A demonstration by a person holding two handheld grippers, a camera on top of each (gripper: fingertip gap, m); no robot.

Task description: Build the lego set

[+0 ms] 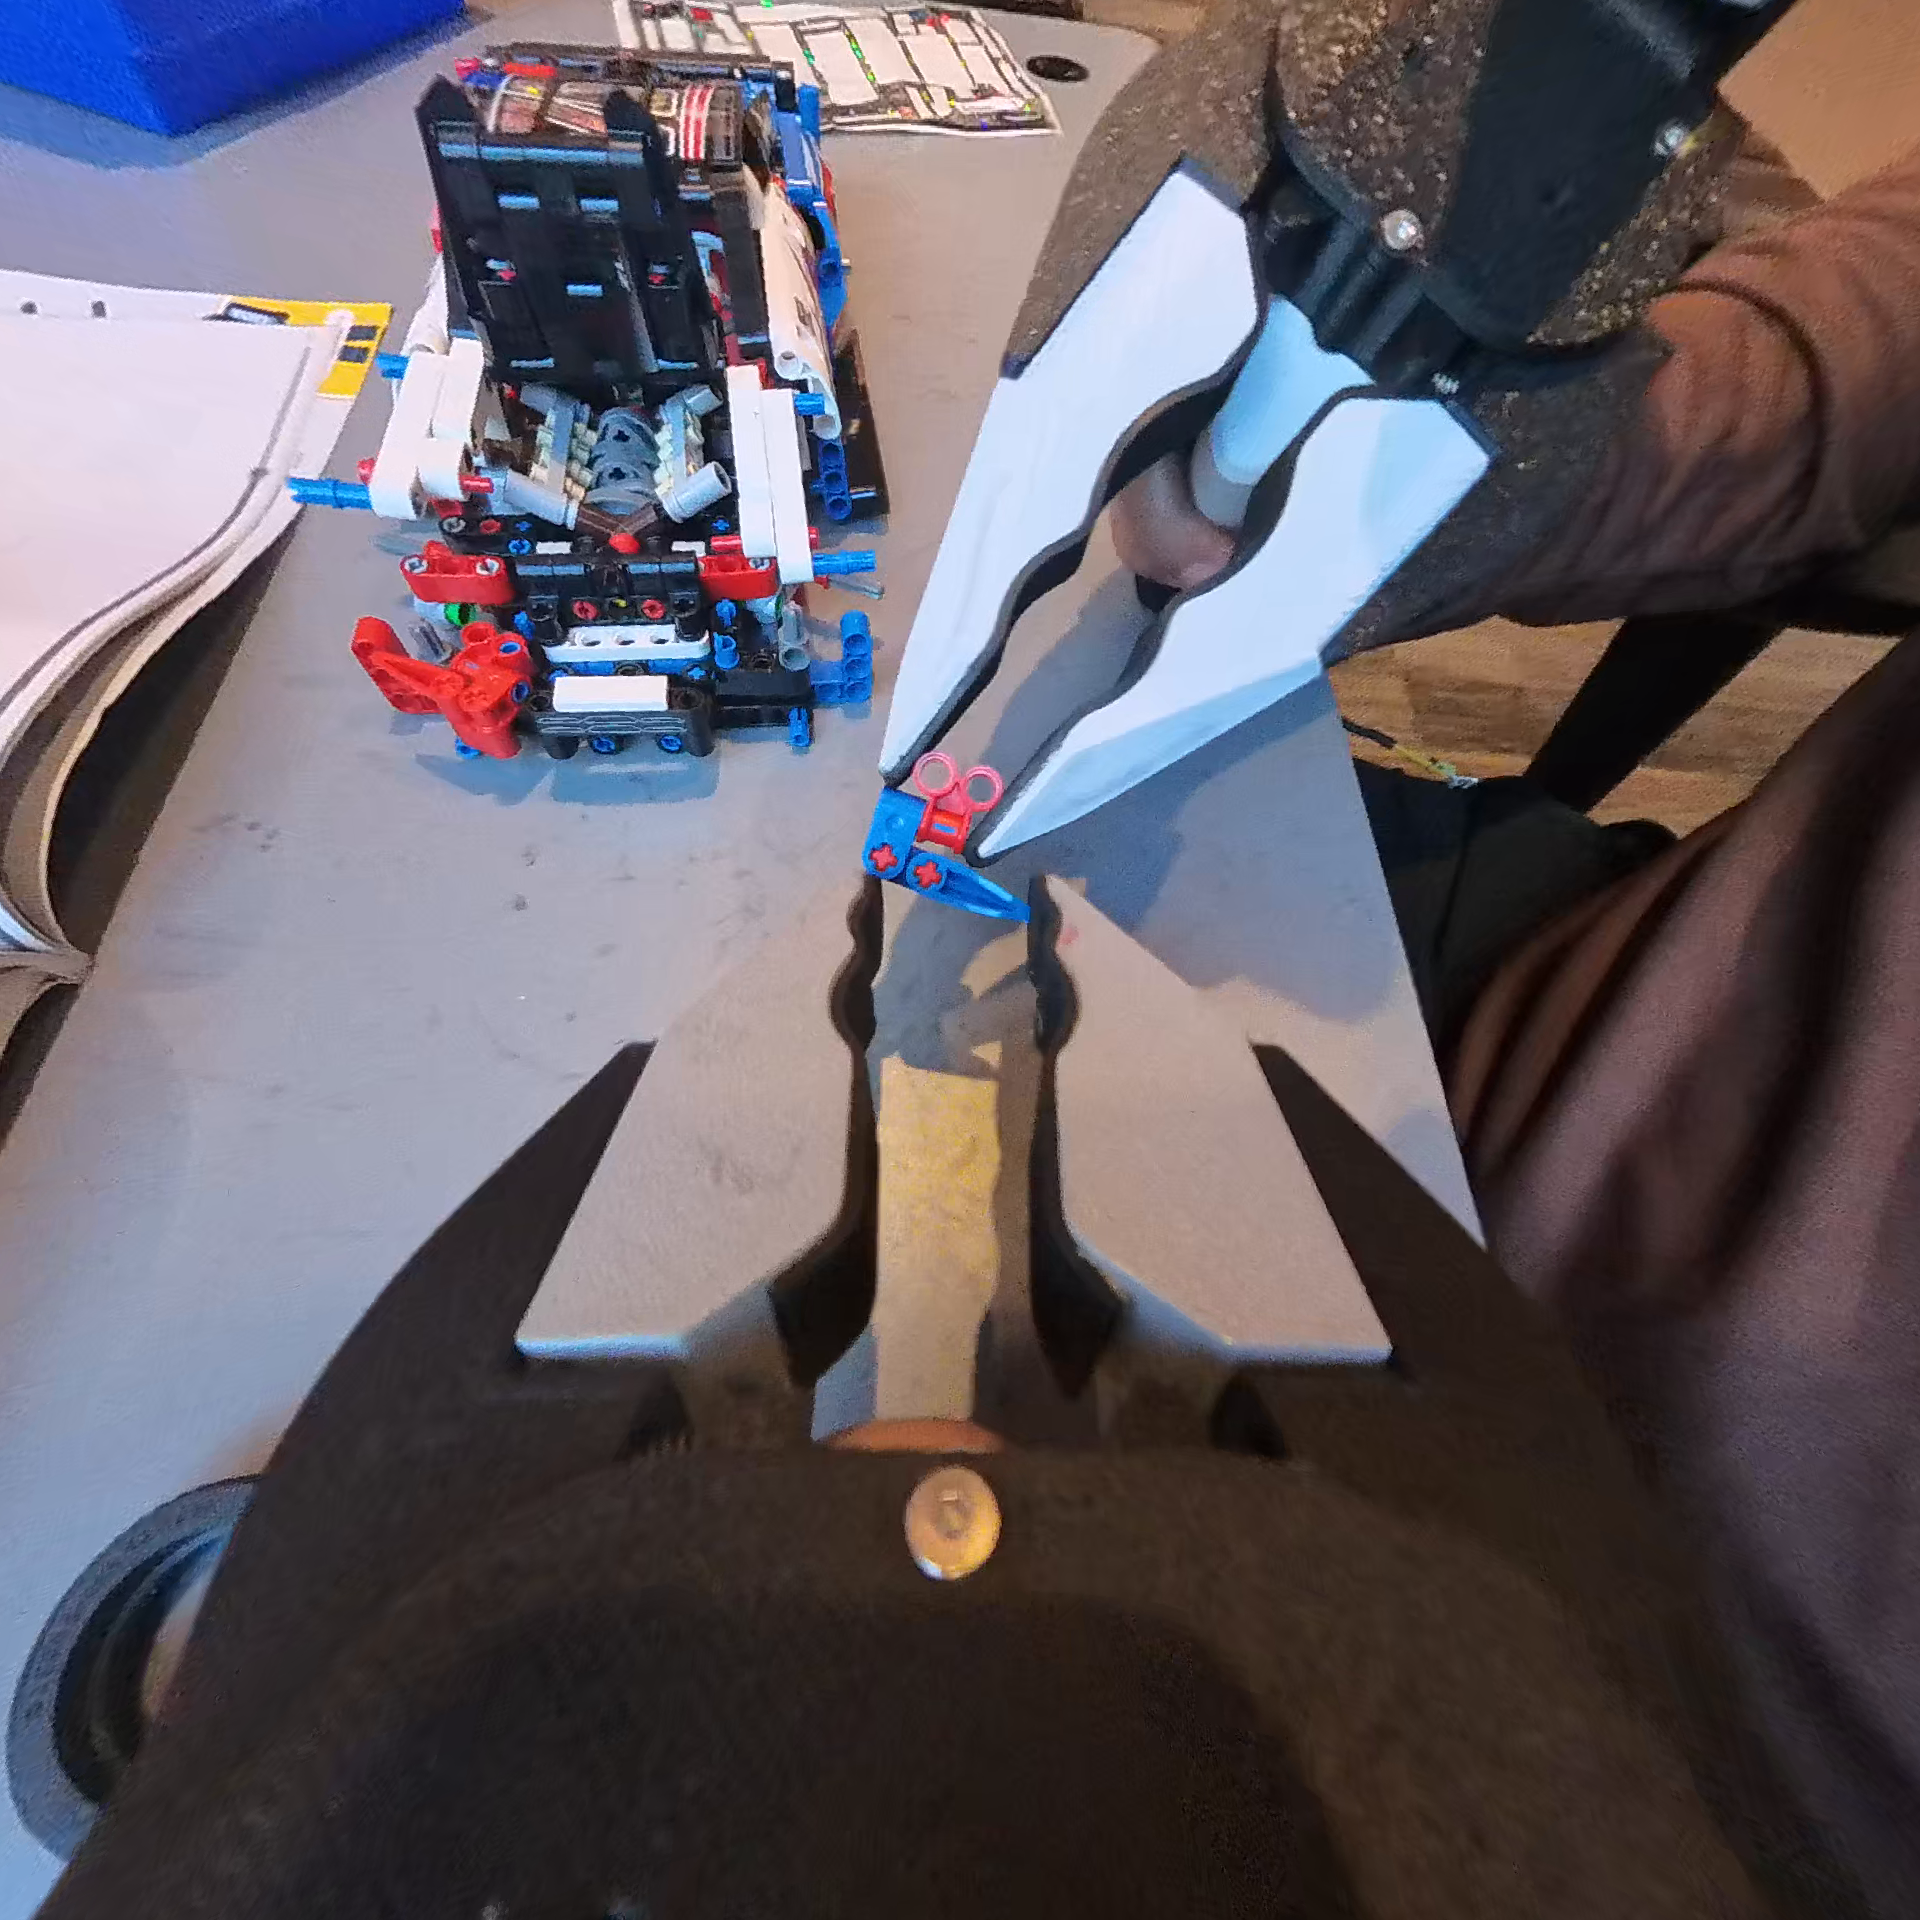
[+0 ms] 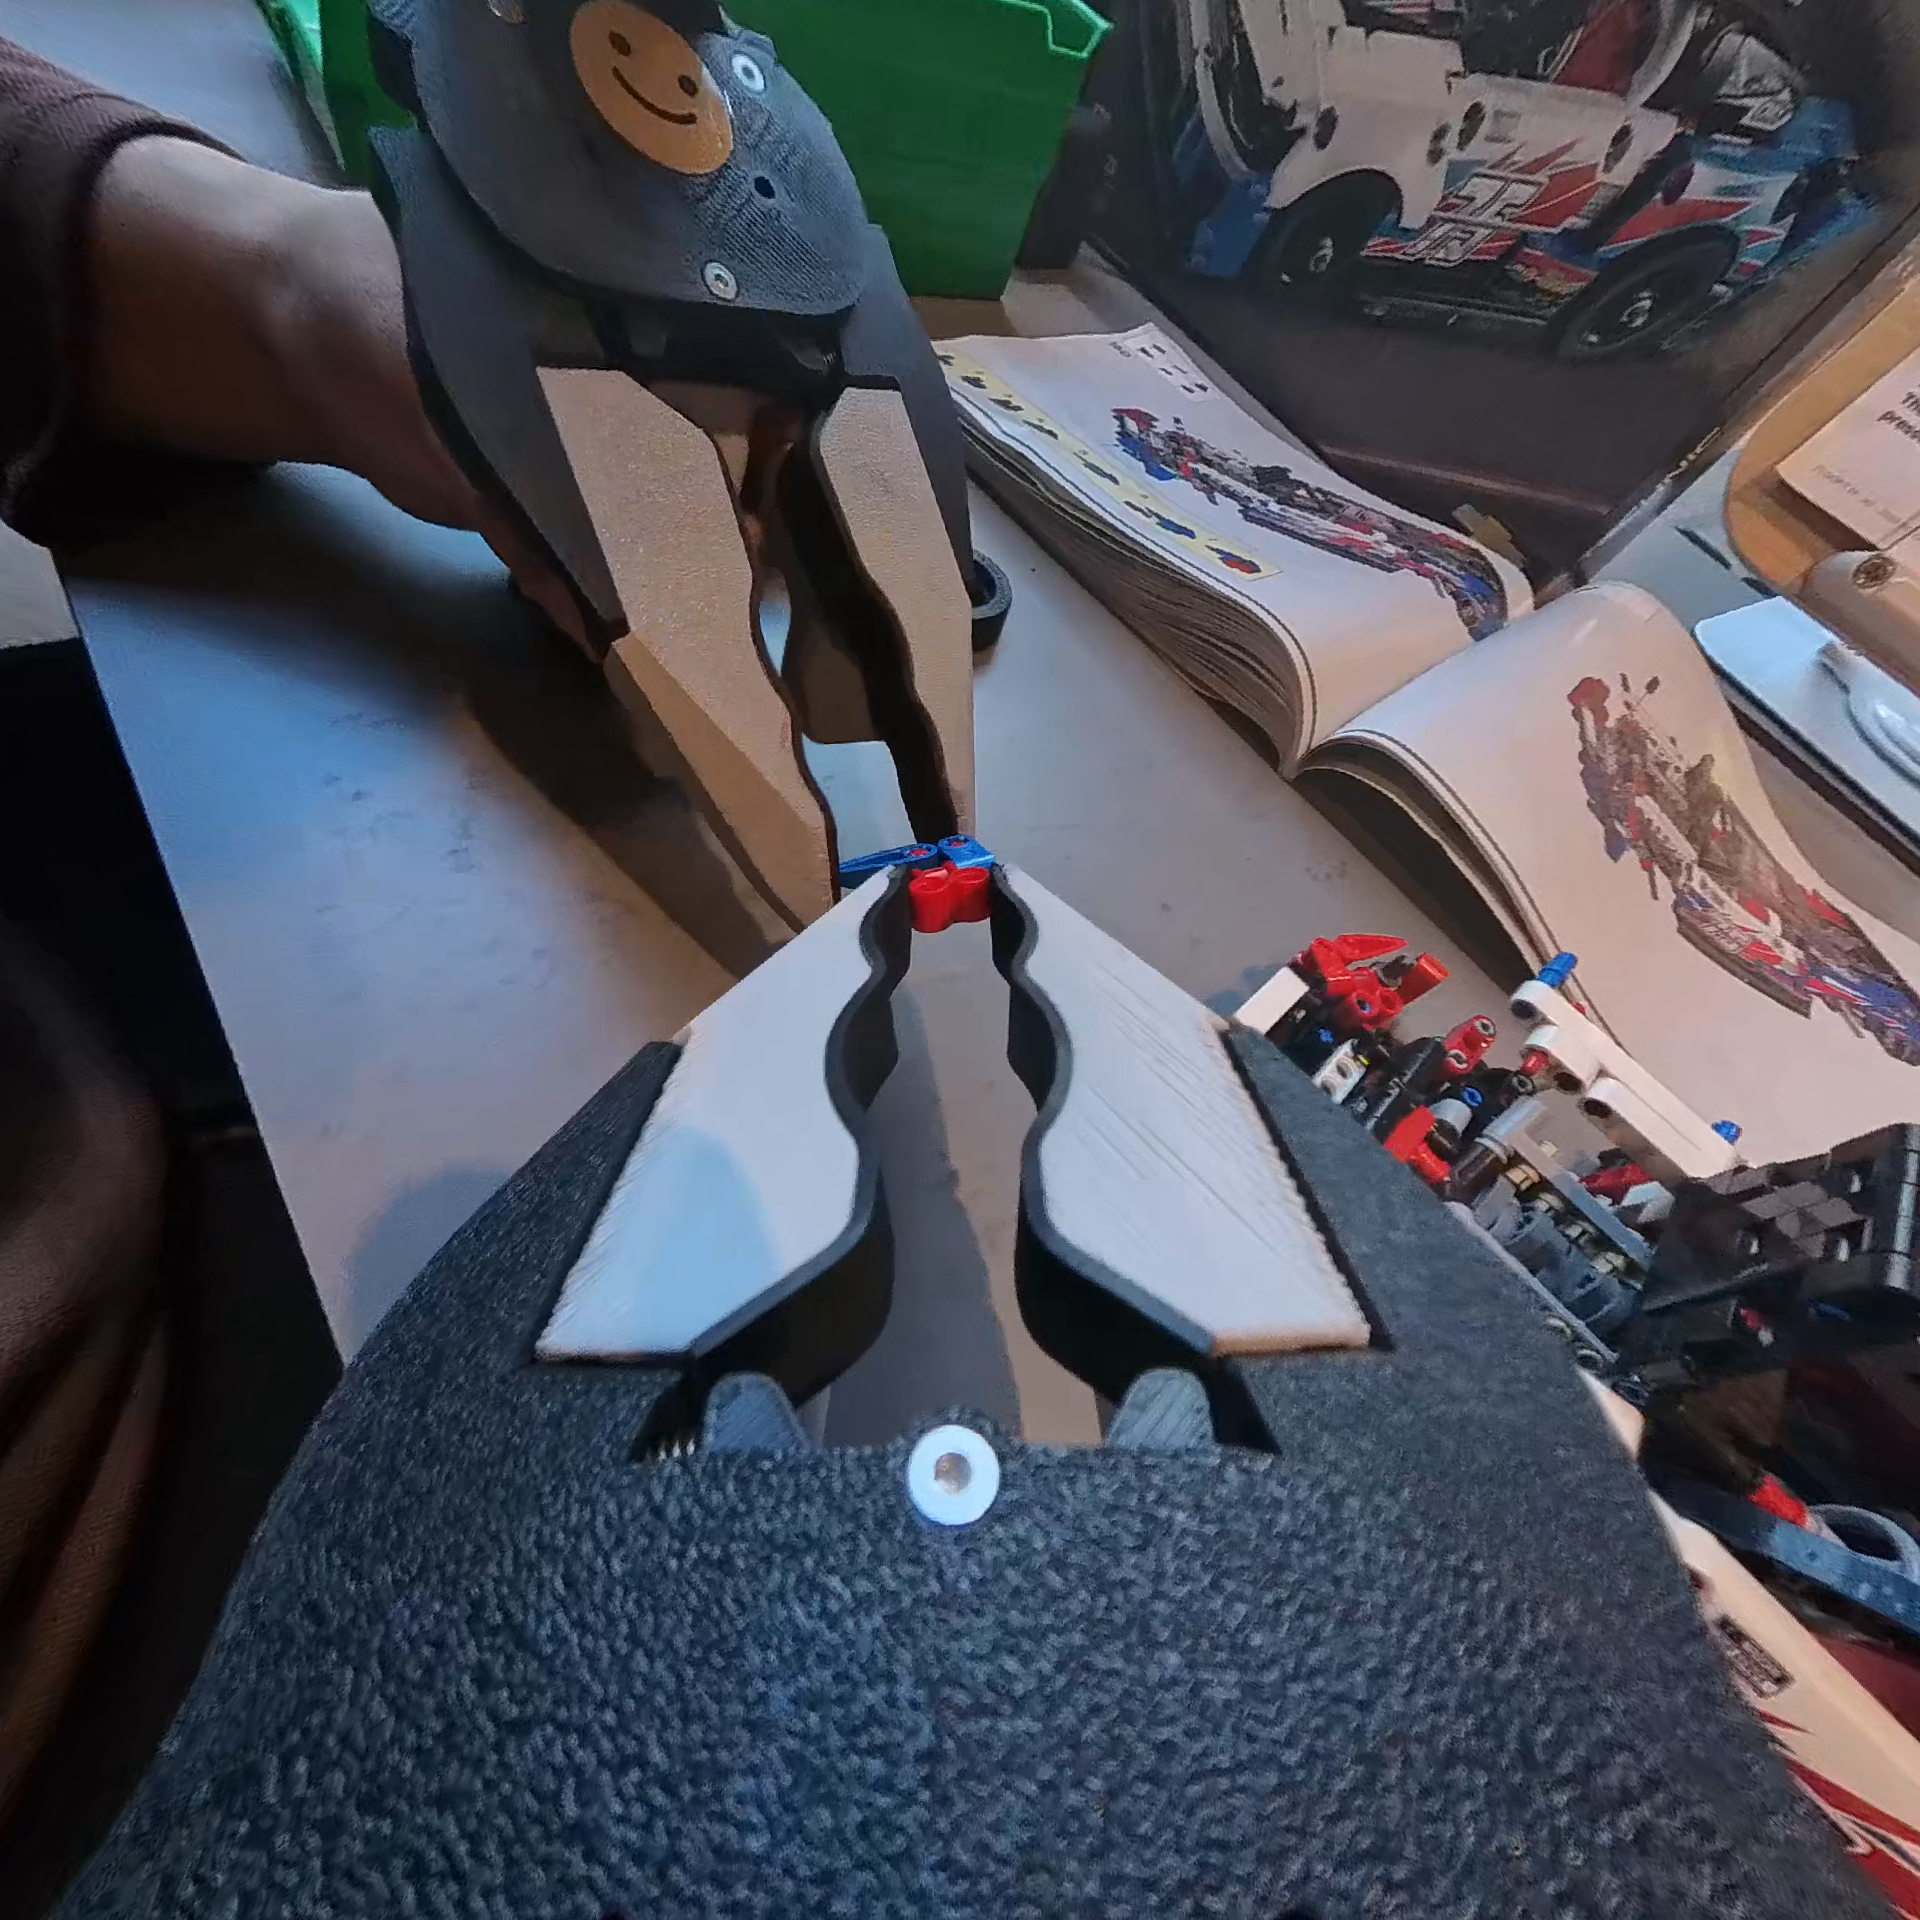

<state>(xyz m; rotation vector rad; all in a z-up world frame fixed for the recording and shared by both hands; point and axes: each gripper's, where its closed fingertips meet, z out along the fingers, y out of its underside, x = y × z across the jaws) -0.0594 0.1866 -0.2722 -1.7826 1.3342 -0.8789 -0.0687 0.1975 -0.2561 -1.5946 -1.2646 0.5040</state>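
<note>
A small red and blue Lego piece [image 1: 935, 826] is held just above the grey table [image 1: 416, 987]. My right gripper [image 1: 938, 816] comes in from the upper right and is shut on its red part [image 2: 948, 896]. My left gripper [image 1: 951, 894] is open, its tips right below the blue part [image 2: 914, 857] and about as wide apart as the piece. In the right wrist view my right gripper [image 2: 945, 878] points at the left gripper [image 2: 899, 860] coming down from above. The partly built Lego car [image 1: 623, 416] stands behind, also seen at the right [image 2: 1455, 1101].
An open instruction book [image 1: 135, 499] lies left of the car, seen also in the right wrist view [image 2: 1351, 644]. A sticker sheet [image 1: 862, 62] and a blue bin [image 1: 208, 52] are at the back. A green bin [image 2: 935, 135], the set's box [image 2: 1507, 177] and a black tyre [image 2: 987, 597] lie beyond.
</note>
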